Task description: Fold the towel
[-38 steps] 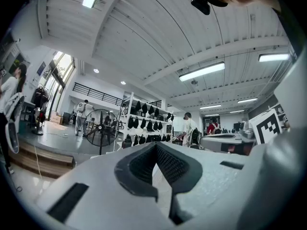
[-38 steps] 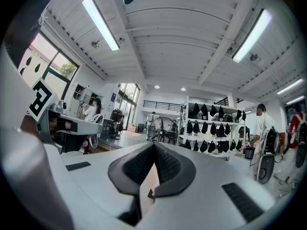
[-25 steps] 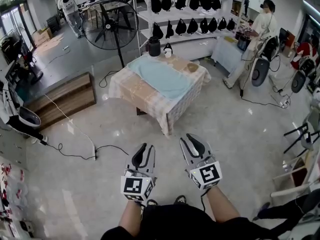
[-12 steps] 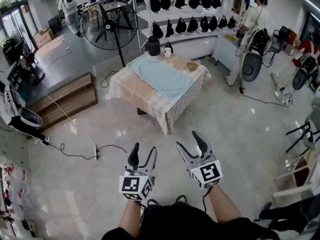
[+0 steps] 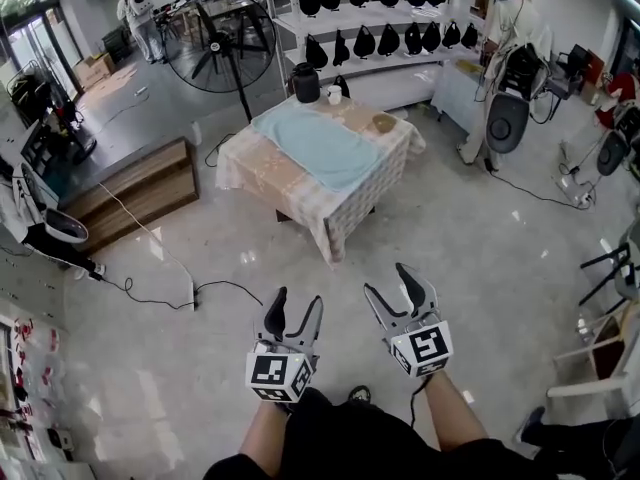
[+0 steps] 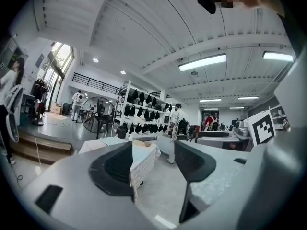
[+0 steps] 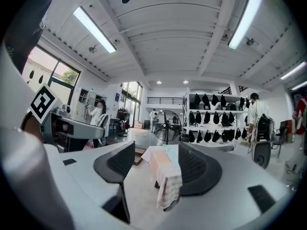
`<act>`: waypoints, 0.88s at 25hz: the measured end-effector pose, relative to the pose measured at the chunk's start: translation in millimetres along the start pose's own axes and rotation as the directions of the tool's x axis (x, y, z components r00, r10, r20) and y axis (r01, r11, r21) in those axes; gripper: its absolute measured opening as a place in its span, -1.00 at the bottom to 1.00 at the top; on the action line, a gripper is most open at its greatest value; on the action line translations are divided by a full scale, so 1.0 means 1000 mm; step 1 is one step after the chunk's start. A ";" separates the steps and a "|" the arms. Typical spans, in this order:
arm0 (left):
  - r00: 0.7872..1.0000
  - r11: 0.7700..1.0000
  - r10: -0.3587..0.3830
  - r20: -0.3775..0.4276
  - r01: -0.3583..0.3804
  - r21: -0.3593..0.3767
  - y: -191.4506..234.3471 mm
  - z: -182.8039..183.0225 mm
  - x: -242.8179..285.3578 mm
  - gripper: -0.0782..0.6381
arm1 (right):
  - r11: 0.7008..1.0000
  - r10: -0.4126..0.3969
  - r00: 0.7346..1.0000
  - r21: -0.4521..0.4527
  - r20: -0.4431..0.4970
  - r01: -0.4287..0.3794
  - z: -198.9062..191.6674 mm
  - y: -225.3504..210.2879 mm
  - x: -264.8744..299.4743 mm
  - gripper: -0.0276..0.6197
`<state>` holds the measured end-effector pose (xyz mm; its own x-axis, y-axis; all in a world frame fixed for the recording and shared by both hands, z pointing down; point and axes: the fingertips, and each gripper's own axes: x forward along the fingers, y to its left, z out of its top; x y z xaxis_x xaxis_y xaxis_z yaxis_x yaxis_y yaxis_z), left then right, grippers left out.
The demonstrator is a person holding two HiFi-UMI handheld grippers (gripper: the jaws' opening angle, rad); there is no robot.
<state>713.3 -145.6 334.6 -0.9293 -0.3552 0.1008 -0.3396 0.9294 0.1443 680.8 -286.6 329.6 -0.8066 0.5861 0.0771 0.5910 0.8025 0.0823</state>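
A light blue towel (image 5: 320, 146) lies spread flat on a table with a checked cloth (image 5: 285, 193), across the floor from me. My left gripper (image 5: 296, 300) and right gripper (image 5: 390, 280) are held side by side low in the head view, well short of the table and pointing toward it. Both have just been opening and now stand open, with nothing between the jaws. The left gripper view frames the table (image 6: 144, 164) between the left gripper's (image 6: 153, 162) fingers. The right gripper view shows the table (image 7: 165, 176) and a strip of towel (image 7: 171, 152) between the right gripper's (image 7: 156, 164) fingers.
A black jug (image 5: 305, 83) and a small bowl (image 5: 384, 123) stand on the table's far side. Behind it are a big standing fan (image 5: 218, 38) and shelves of black bags (image 5: 370, 28). A wooden platform (image 5: 125, 193) and a floor cable (image 5: 160, 293) lie left. A person (image 5: 515, 38) stands right.
Both grippers went from shut to open. Both hands slid a little lower in the head view. The person at the right has stepped further back.
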 end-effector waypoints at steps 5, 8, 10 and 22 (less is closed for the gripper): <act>0.999 1.000 0.014 -0.030 -0.014 0.000 0.011 -0.007 0.016 -0.07 | 0.999 0.008 1.000 0.035 -0.013 -0.007 -0.016 -0.010 0.019 -0.11; 0.999 1.000 0.007 -0.034 -0.008 -0.013 0.023 -0.013 0.041 -0.07 | 0.999 0.006 1.000 0.035 -0.024 -0.005 -0.025 -0.020 0.041 -0.11; 1.000 1.000 0.005 -0.028 -0.006 -0.028 0.032 -0.017 0.060 -0.07 | 1.000 0.009 0.999 0.025 -0.035 -0.008 -0.032 -0.028 0.057 -0.11; 1.000 0.999 0.004 0.015 -0.003 -0.051 0.150 0.027 0.208 -0.07 | 0.997 0.040 0.999 -0.067 -0.037 -0.042 -0.002 -0.085 0.240 -0.10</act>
<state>465.2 -77.3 350.1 -0.9326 -0.3502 0.0869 -0.3290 0.9243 0.1936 436.8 -214.7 343.4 -0.7812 0.6133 0.1168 0.6243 0.7676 0.1450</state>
